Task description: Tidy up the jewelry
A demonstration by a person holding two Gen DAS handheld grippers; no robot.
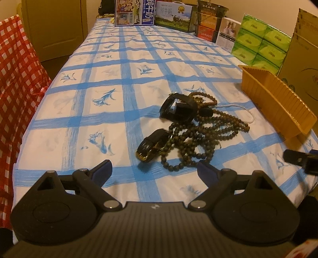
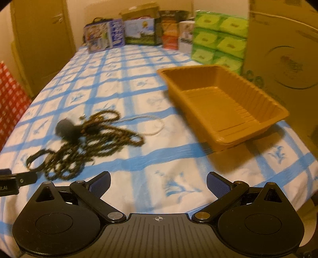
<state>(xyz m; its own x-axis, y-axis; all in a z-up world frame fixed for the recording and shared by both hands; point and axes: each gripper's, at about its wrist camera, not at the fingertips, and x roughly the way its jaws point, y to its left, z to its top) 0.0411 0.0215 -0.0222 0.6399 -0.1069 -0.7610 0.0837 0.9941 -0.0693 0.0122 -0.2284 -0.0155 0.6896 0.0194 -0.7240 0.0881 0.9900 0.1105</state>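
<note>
A tangle of dark brown bead strings (image 1: 200, 135) lies on the blue-checked cloth with two black wristbands on it: one with a square face (image 1: 177, 109), one with a gold buckle (image 1: 153, 144). A thin white chain (image 1: 248, 111) trails from the pile. My left gripper (image 1: 155, 168) stands open just short of the pile, nothing between its fingers. In the right wrist view the same pile (image 2: 83, 142) is blurred at the left. The empty brown plastic tray (image 2: 222, 105) sits ahead on the right. My right gripper (image 2: 159, 181) is open over bare cloth.
Boxes and cartons (image 1: 151, 13) line the far end of the table. Green tissue packs (image 1: 260, 43) and a large cardboard box (image 2: 282, 49) stand behind the tray. A red-checked cloth (image 1: 17, 79) hangs at the left. The other gripper's tip (image 1: 302, 160) shows at the right edge.
</note>
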